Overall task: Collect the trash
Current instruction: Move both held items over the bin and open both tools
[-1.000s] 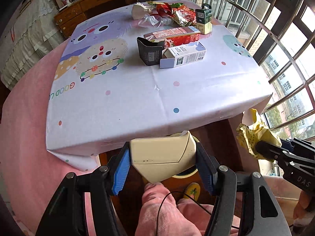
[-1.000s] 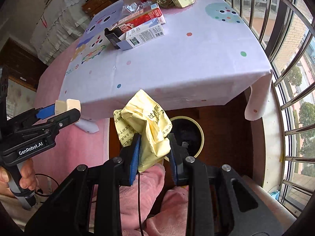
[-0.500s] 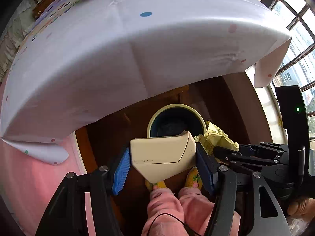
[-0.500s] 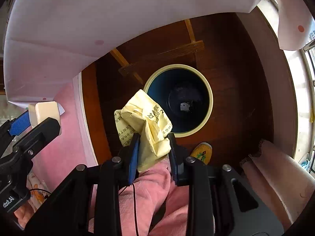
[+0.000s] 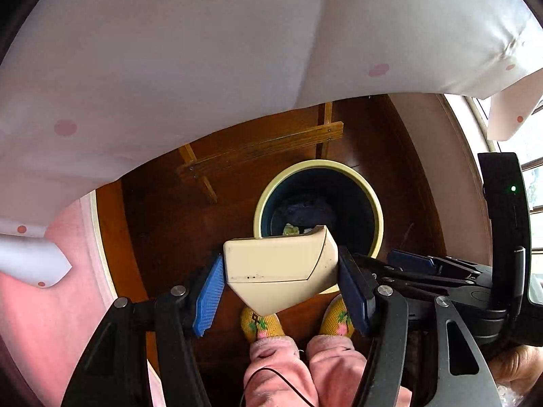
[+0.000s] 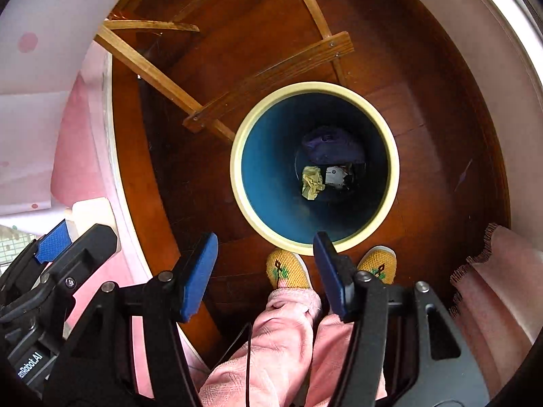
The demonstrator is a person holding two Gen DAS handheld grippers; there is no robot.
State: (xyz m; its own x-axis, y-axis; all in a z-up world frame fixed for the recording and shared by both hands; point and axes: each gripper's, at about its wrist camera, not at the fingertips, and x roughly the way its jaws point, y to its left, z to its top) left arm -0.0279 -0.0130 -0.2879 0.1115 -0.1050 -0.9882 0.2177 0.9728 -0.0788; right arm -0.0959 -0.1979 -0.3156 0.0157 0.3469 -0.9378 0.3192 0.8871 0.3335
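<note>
While I look down along my right gripper (image 6: 264, 271), its blue-padded fingers (image 6: 198, 271) stand wide apart with nothing between them, just above the person's pink fleece trouser legs (image 6: 285, 325) and yellow knitted slippers (image 6: 286, 269). My left gripper (image 5: 281, 291) is clamped on a cream plastic wedge-shaped box (image 5: 280, 271); its long axis runs side to side between the pads, and its tapered end points down towards the slippers. From the right wrist view that same gripper shows at the lower left edge, well apart from the bin.

Just beyond the slippers sits a round waste bin with a cream rim and dark blue inside (image 6: 271, 156), standing upright on a dark reddish-brown wooden floor (image 6: 424, 108). At its bottom lies a crumpled yellow paper wrapper (image 6: 312, 183), its length running roughly towards and away from me, touching a white scrap with print (image 6: 334, 174), with a purple bag-like lump (image 6: 331, 149) behind them (what that lump is, I cannot tell).

Past the bin, light wooden table struts (image 6: 268, 74) cross above the floor. A white tablecloth with pink dots (image 5: 203, 51) hangs over it all, a pink cloth (image 5: 51, 322) beneath it at the left, and bright window light falls at the far right.
</note>
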